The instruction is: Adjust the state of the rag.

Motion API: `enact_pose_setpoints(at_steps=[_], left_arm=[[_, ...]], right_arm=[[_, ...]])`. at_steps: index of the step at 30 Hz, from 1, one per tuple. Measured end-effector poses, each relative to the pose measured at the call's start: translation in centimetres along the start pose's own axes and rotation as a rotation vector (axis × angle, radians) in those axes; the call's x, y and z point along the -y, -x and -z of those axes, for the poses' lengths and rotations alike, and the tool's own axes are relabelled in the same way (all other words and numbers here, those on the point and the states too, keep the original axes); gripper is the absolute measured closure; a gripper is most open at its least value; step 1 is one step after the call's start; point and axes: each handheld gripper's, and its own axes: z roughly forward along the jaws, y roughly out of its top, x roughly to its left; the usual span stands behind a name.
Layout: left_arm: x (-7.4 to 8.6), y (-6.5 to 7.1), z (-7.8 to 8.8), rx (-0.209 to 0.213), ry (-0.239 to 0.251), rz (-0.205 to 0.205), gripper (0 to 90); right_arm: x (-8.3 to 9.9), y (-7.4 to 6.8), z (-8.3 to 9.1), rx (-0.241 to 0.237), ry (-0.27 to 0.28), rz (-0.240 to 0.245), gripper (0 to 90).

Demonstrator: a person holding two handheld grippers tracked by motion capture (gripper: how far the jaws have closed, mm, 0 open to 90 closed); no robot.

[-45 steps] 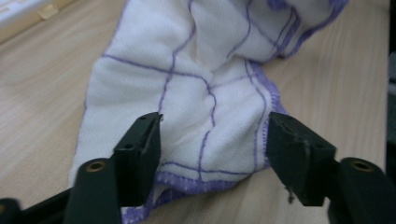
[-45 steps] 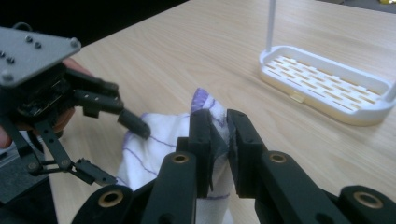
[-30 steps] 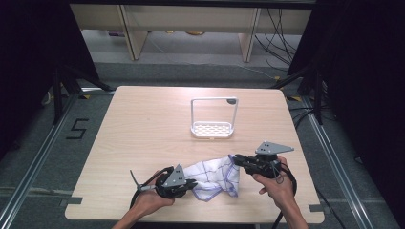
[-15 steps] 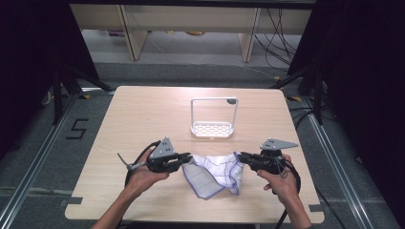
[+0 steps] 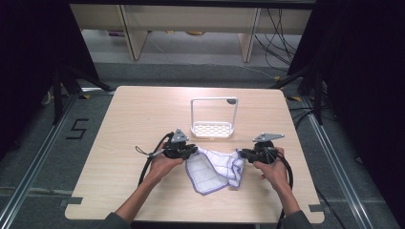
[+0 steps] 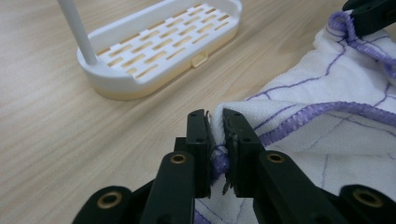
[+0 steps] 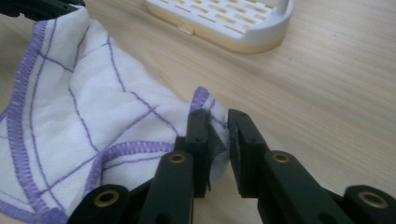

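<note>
A white cloth with purple stitching (image 5: pixel 212 169) lies on the wooden table (image 5: pixel 143 109), stretched between my two grippers. My left gripper (image 5: pixel 195 150) pinches its left corner; in the left gripper view the cloth (image 6: pixel 327 93) fills the narrow gap of the left gripper (image 6: pixel 215 116). My right gripper (image 5: pixel 240 153) holds the opposite corner; in the right gripper view that corner of the cloth (image 7: pixel 70 116) sits between the jaws of the right gripper (image 7: pixel 217 116). Both pairs of jaws have just been opening slightly, with cloth still between them.
A white slotted rack with an upright handle (image 5: pixel 212 129) stands just beyond the cloth, near the table's middle (image 6: pixel 159 46) (image 7: pixel 224 18). Bare wood lies to the left and right of the hands. Shelving and cables sit beyond the far edge.
Both hands have moved away from the person toward the rack. The left one shifted most. The cloth, bunched before, now lies spread flatter between the grippers.
</note>
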Motion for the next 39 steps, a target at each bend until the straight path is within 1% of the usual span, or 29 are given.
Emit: enact_pose_setpoints(at_steps=[1,2,3,4,5,7,9,10,11,12,16,17,18,20,22,23,24,26,27,28,29,30,31,33,34,36,37,38,39], left_arm=[[0.1,0.0,-0.1,0.004,0.000,0.012,78.6],[0.1,0.0,-0.1,0.004,0.000,0.012,74.4],[0.2,0.2,0.3,0.012,-0.002,0.035,66.6],[0.2,0.2,0.3,0.012,-0.002,0.035,62.3],[0.2,0.7,1.2,0.002,-0.014,0.030,56.3],[0.4,1.3,2.6,-0.014,-0.024,0.018,46.8],[0.9,2.1,4.1,-0.010,-0.029,0.012,42.4],[0.9,2.1,4.1,-0.010,-0.029,0.012,40.6],[1.3,2.7,4.9,0.000,-0.027,0.006,39.8],[2.0,3.8,6.2,0.020,-0.025,-0.014,40.2],[2.9,5.7,7.6,0.042,-0.032,-0.060,40.5],[3.4,6.6,7.6,0.072,-0.039,-0.060,42.0],[3.4,6.6,7.6,0.072,-0.039,-0.060,42.0],[3.7,8.1,7.1,0.105,-0.054,-0.090,42.3],[3.7,8.8,6.4,0.109,-0.070,-0.126,42.2],[3.7,9.2,5.8,0.120,-0.080,-0.140,42.0],[3.8,9.3,5.5,0.122,-0.087,-0.143,42.0],[3.9,9.8,4.8,0.140,-0.076,-0.115,42.8],[3.8,9.9,4.6,0.141,-0.090,-0.136,43.6],[3.8,9.9,4.6,0.141,-0.090,-0.136,44.1],[3.9,10.2,4.2,0.135,-0.109,-0.164,44.5],[3.9,10.2,4.2,0.135,-0.109,-0.164,45.2],[3.9,10.1,3.6,0.135,-0.122,-0.183,46.1],[3.9,10.1,3.4,0.132,-0.128,-0.182,50.4],[4.0,10.1,2.9,0.137,-0.140,-0.196,52.5],[4.0,10.0,2.6,0.127,-0.154,-0.223,57.9],[4.0,10.0,2.6,0.127,-0.154,-0.223,61.3],[3.9,9.8,2.5,0.126,-0.137,-0.201,68.4],[3.9,9.7,2.5,0.117,-0.134,-0.207,72.1]], right_arm=[[0.1,0.1,-0.2,0.017,0.025,-0.009,75.9],[0.1,0.1,-0.2,0.017,0.025,-0.009,75.9],[0.1,0.3,0.4,0.032,0.011,-0.021,65.6],[0.1,0.3,0.4,0.032,0.011,-0.021,65.6],[-0.1,0.1,1.3,0.068,0.027,-0.043,54.6],[-0.3,-0.4,2.8,0.084,0.059,-0.046,50.4],[-0.2,-1.2,4.5,0.105,0.093,-0.014,47.1],[-0.2,-1.2,4.5,0.105,0.093,-0.014,47.1],[0.1,-2.2,5.7,0.086,0.095,-0.012,45.6],[0.4,-2.6,6.2,0.087,0.092,0.001,45.5],[1.4,-3.6,6.8,0.068,0.067,0.012,45.6],[2.1,-4.2,6.9,0.068,0.047,0.016,46.0],[2.1,-4.2,6.9,0.068,0.047,0.016,46.0],[3.3,-4.9,6.9,0.088,0.010,0.066,48.9],[4.3,-5.5,6.8,0.132,-0.020,0.121,50.6],[4.7,-5.5,6.7,0.137,-0.034,0.148,51.8],[5.2,-5.8,6.8,0.126,-0.053,0.117,53.8],[5.6,-5.7,6.7,0.119,-0.061,0.110,54.5],[5.7,-5.6,6.6,0.120,-0.067,0.115,55.4],[5.7,-5.6,6.6,0.120,-0.067,0.115,55.4],[5.9,-5.4,6.2,0.111,-0.080,0.088,55.5],[5.9,-5.4,6.2,0.111,-0.080,0.088,55.5],[6.0,-5.2,5.7,0.095,-0.096,0.080,55.8],[6.2,-5.3,5.0,0.095,-0.122,0.108,56.9],[6.3,-5.5,4.7,0.105,-0.114,0.130,58.7],[6.4,-5.7,4.4,0.097,-0.148,0.167,63.7],[6.4,-5.9,4.4,0.089,-0.173,0.149,67.6],[6.4,-5.8,4.2,0.091,-0.178,0.152,74.1],[6.5,-5.8,4.0,0.092,-0.174,0.149,78.1]])
